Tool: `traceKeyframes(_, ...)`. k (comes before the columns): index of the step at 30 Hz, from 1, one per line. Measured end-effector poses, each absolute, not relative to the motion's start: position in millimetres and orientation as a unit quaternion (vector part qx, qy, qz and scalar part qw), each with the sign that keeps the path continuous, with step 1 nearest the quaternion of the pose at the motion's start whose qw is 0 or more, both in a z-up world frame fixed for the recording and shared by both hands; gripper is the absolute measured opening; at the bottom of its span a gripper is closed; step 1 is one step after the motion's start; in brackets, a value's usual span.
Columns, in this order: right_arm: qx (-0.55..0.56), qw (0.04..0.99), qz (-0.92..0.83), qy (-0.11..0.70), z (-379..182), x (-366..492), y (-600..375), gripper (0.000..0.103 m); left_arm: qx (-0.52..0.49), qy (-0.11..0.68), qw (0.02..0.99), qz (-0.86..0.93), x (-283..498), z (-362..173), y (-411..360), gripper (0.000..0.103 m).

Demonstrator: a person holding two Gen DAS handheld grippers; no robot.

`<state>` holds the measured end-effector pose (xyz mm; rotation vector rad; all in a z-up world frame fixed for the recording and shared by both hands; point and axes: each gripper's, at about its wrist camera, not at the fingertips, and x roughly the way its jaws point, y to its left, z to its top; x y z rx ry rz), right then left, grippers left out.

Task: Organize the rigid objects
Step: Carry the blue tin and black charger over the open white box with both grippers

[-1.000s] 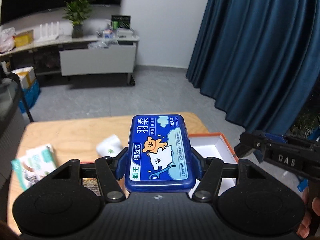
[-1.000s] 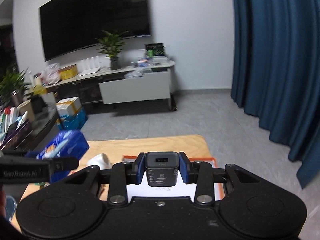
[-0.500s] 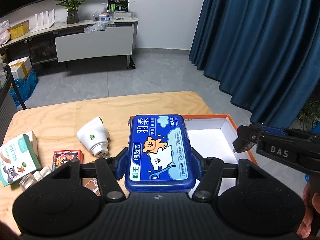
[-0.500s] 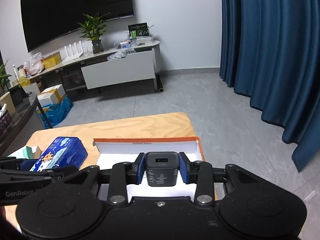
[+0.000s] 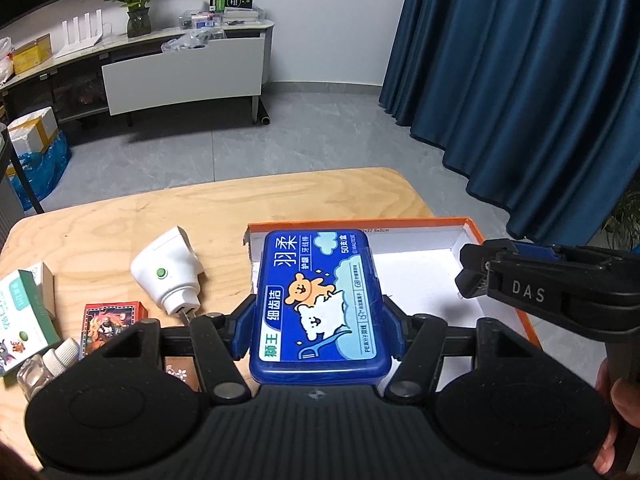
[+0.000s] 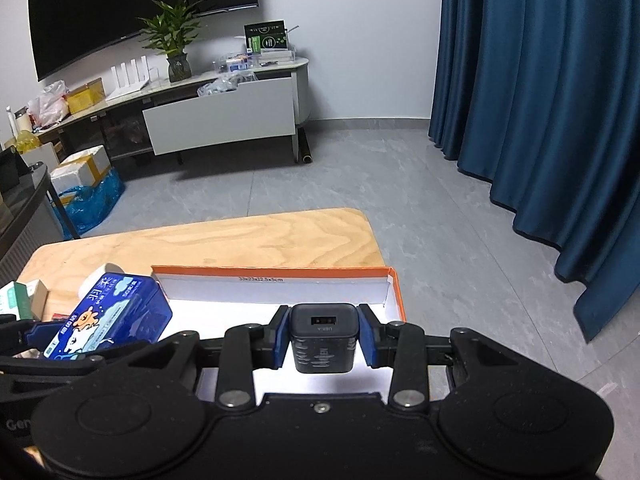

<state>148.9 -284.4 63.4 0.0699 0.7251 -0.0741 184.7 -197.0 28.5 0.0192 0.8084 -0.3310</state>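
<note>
Left wrist view, nearest first: the left gripper (image 5: 320,312) pinches a blue floss case (image 5: 318,300) flat between its blue pads, the case hanging over the left end of the orange box (image 5: 500,222). At the table's left edge lie a green carton (image 5: 24,312), two small vials (image 5: 52,364) and a red card pack (image 5: 110,314); just past them a white plug (image 5: 168,274) rests on its side on the bare wood. To the right, the right gripper (image 5: 472,276) reaches in over the box's right end.

Right wrist view: that gripper (image 6: 323,338) is clamped on a black charger (image 6: 323,336), its port facing forward, held above the box's white floor and near its right wall. The floss case (image 6: 108,316) shows at the left, over the box's left wall. Beyond the box's far wall the table (image 6: 240,240) is plain wood out to its far edge.

As I judge it, the task is at an early-to-middle stage: the parts of the box floor that show hold nothing yet, and both carried items are poised over it but not set down. Left to do: lower and release the case and the charger, then fetch the plug, card pack, carton and vials from the left side. Whether case and charger already touch the floor I cannot tell.
</note>
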Motion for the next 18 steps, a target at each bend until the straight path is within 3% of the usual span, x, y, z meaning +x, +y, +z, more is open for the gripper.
traceKeyframes(18,0.029,0.925,-0.04,0.377,46,174,-286,0.043,0.01,0.405,0.901,-0.155,200,18,-206,0.063)
